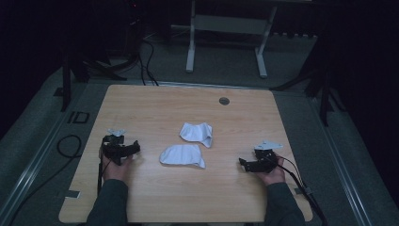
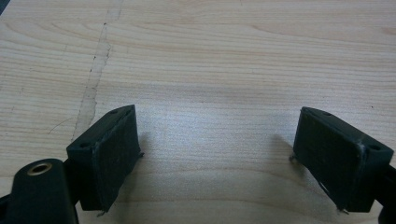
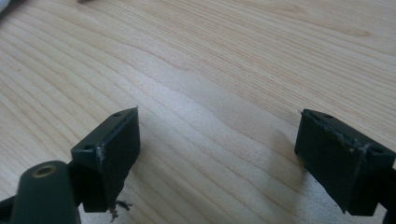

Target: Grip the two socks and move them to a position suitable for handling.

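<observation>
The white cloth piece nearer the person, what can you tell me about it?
The nearer white cloth looks like soft, thin fabric, crumpled into a rounded, sock-like shape with a folded corner at its right end. It lies flat on the light wooden table, about midway between the two hands. Nothing holds it. A second white cloth lies just beyond it; whether they touch is unclear.
</observation>
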Demonstrator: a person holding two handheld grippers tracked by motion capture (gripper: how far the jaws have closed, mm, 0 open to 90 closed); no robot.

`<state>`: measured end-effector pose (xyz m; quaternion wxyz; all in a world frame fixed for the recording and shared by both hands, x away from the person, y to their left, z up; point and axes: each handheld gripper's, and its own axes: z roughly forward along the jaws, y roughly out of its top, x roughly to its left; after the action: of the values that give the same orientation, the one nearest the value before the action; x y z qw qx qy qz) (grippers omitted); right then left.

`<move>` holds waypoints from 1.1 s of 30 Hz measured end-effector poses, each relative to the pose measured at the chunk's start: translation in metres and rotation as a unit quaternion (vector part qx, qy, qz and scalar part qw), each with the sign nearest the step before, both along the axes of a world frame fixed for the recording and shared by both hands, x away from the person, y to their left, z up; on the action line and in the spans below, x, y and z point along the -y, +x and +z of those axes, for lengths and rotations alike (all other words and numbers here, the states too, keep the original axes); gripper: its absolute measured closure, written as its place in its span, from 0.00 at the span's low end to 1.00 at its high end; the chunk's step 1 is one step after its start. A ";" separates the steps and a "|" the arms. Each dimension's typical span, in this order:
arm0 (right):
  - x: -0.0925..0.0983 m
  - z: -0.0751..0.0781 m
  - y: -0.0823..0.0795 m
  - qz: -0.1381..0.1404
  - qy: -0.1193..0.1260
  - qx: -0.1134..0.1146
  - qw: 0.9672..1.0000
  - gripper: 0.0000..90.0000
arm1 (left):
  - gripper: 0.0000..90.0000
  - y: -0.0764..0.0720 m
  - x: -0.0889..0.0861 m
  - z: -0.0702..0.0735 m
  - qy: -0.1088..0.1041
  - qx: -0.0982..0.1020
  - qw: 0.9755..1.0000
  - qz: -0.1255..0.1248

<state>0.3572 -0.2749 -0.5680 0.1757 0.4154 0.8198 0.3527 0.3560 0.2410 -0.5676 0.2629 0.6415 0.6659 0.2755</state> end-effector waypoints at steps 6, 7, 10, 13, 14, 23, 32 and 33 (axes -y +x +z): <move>0.000 0.000 0.000 0.002 0.000 0.000 1.000 0.16 | 0.16 0.000 0.000 0.000 0.000 0.000 1.000 -0.001; -0.001 0.001 0.000 0.002 -0.002 0.000 1.000 0.19 | 0.16 0.000 0.000 0.000 0.000 0.001 1.000 -0.003; -0.002 0.003 -0.001 0.001 -0.004 -0.002 1.000 0.26 | 0.16 0.000 0.000 0.000 -0.001 0.002 1.000 -0.007; -0.005 0.005 -0.005 0.020 -0.002 -0.003 1.000 0.40 | 0.16 -0.001 -0.001 0.000 -0.001 0.001 1.000 -0.010; -0.005 0.006 -0.005 0.027 -0.003 -0.007 1.000 0.45 | 0.16 -0.001 -0.001 0.000 -0.001 0.001 1.000 -0.011; -0.021 0.029 -0.015 0.097 -0.040 -0.022 0.994 0.63 | 0.16 -0.001 0.000 0.000 0.000 0.000 1.000 -0.017; -0.062 0.056 -0.021 0.146 -0.050 0.000 0.988 0.68 | 0.16 -0.001 0.001 0.000 -0.001 0.001 1.000 -0.023; -0.067 0.057 -0.021 0.153 -0.053 0.003 0.987 0.70 | 0.16 -0.001 0.001 0.000 -0.001 0.001 1.000 -0.025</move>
<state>0.3362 -0.2074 -0.5108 0.1439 0.2741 0.8908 0.3325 0.3545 0.2400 -0.5676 0.2706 0.6573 0.6500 0.2689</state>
